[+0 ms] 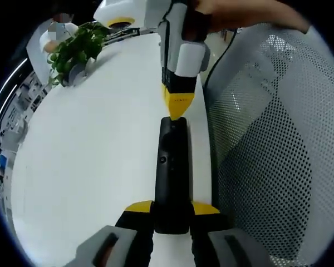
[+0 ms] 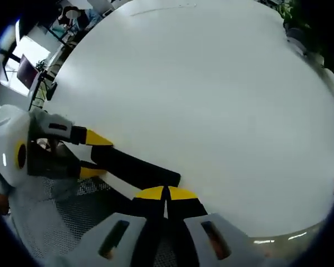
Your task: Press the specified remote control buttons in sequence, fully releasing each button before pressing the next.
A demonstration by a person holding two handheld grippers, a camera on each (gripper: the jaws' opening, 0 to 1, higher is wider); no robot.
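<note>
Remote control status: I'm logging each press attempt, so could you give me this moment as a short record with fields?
remote control: black, long, lying on the white table near its edge
left gripper: jaws closed on the remote's near end, holding it
right gripper: jaws together, yellow tip at the remote's far end; contact cannot be told
beside table: mesh chair
far end of table: potted plant

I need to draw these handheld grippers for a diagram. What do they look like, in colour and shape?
Both match. The left gripper has grey jaw blocks with dark slots, black fingers and yellow wedge tips. The right gripper has the same grey blocks and yellow tips; seen from the left gripper view, its body is white and grey, with black small print on the yellow tip, narrowing to a point.
</note>
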